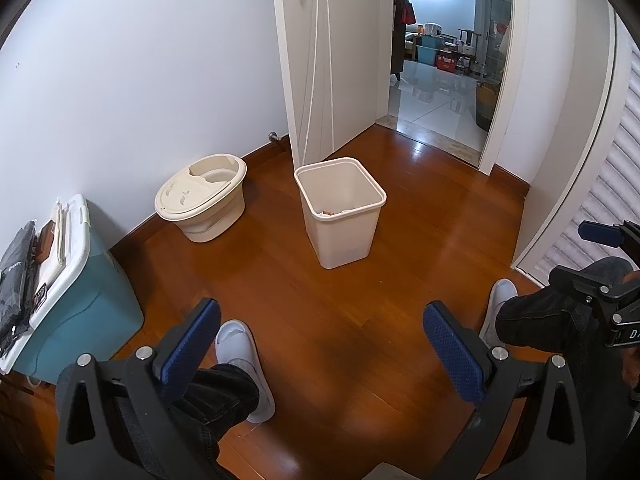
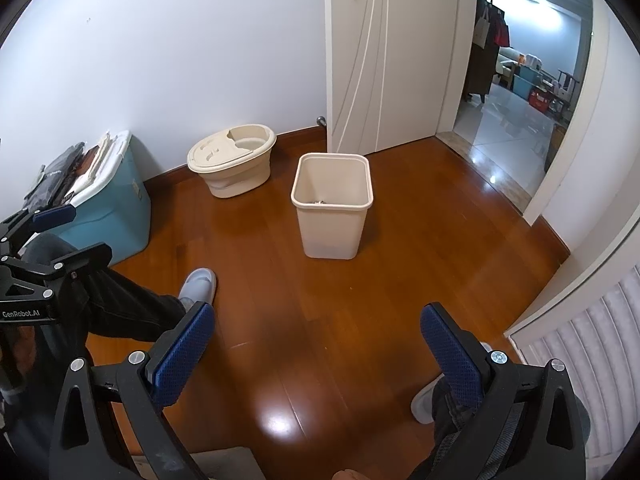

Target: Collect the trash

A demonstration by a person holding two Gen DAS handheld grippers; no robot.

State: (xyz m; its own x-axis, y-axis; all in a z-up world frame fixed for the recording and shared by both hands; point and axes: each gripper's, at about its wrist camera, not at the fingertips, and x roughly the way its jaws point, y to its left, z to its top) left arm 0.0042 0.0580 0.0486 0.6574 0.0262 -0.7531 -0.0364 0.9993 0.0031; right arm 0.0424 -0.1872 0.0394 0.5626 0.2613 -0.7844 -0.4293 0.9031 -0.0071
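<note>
Gleaming wood floor (image 1: pixel 360 320) bears beige bin (image 1: pixel 340 212).

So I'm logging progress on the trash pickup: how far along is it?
Some scraps already lie at the bottom of the beige wastebasket. Nothing is in hand: left gripper and right gripper are both open and empty. No loose trash shows on the wooden floor, so little seems left here.
</note>
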